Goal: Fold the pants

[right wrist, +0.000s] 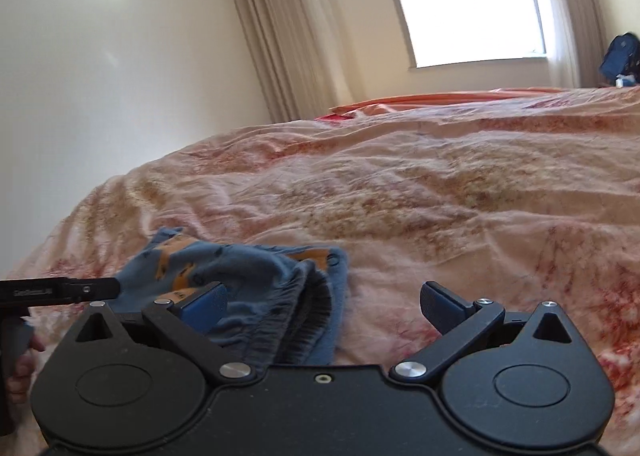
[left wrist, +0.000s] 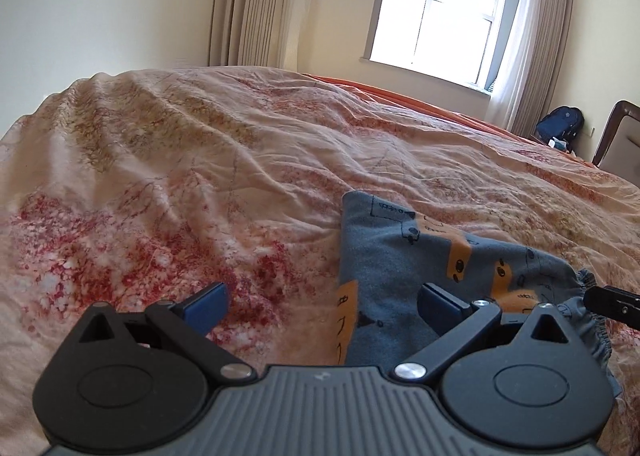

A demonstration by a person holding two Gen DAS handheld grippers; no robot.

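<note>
Now both grippers, left gripper and right gripper, are hovering jaws wide and empty, flanking the bunched blue pants at lower frame, likely positioning to grasp.

The pants run under the gripper body at the bottom of the left wrist view, their lower part hidden. The backpack is cut by the right wrist view's right edge, its details too small.
</note>
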